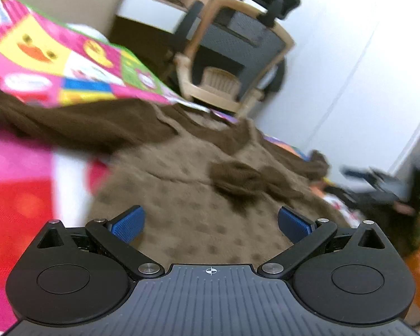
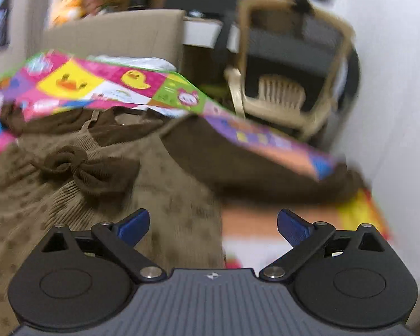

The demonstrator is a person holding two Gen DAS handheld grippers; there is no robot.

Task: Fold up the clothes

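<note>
- Brown knit dress: tan dotted body, darker brown sleeves and collar, dark brown bow on the chest.
- Dress lies flat on the bright cartoon-print play mat, front up.
- Long axis runs from the hem, near the cameras, to the neckline, on the side of the beige plastic chair; collar points toward the chair.
- Sleeves spread out to each side of the body, lying on the mat.
- Left gripper: tilted downward over the dress's lower body, jaws wide apart, blue pads clear of the fabric, nothing held.
- Right gripper: tilted downward over the dress edge and mat, below one sleeve; jaws wide apart, empty.
- Both views motion-blurred.
</note>
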